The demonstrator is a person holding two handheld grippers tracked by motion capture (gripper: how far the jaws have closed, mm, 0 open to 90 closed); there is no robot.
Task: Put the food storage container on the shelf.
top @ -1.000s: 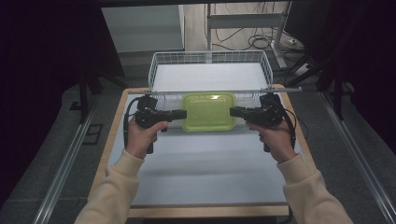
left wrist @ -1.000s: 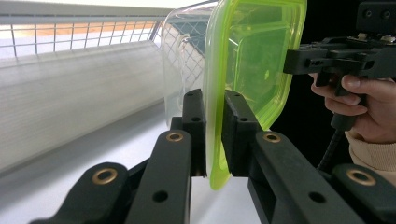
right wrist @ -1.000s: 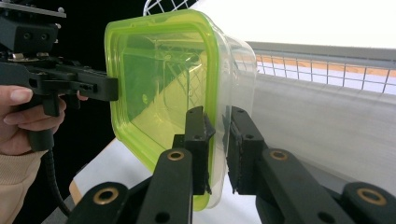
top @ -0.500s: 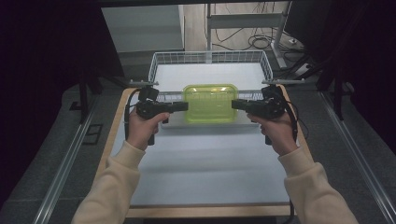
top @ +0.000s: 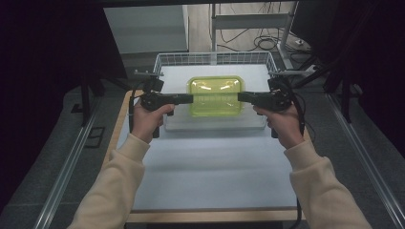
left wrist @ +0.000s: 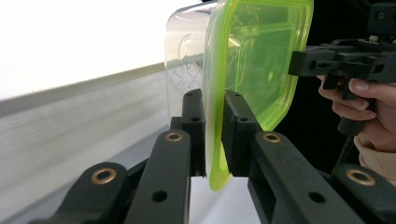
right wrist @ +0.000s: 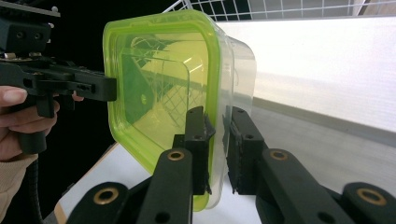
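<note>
A clear plastic container with a lime-green lid hangs in the air between both grippers, over the front half of the white wire basket. My left gripper is shut on the lid's left rim, and my right gripper is shut on its right rim. In the left gripper view the jaws pinch the green rim of the container, with the right gripper beyond it. In the right gripper view the jaws clamp the opposite rim of the container, and the left gripper shows behind.
The basket stands at the far end of the white table top, with its mesh wall at the back. Metal rails run along both sides of the table. Cables lie on the floor behind.
Both grippers have carried the container away from the person and higher, from the basket's front wall to above its inside. Both stayed clamped on it.
</note>
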